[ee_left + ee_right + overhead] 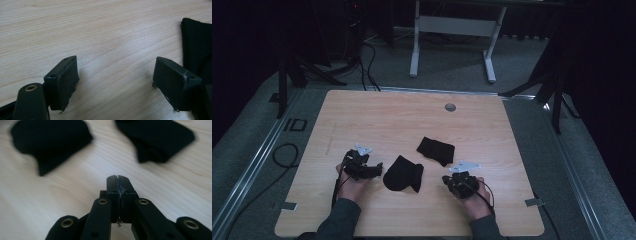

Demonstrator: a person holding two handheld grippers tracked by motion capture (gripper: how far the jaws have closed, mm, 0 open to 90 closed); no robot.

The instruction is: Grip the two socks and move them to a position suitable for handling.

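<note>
Two black socks lie on the table: the near sock sits between the grippers, and the far sock lies at two o'clock from it, just apart. The left gripper, at nine o'clock of the near sock, has its jaws spread wide over bare wood, grasping nothing. The right gripper, at three o'clock of that sock, is clenched, pads pressed together with nothing between them.
</note>
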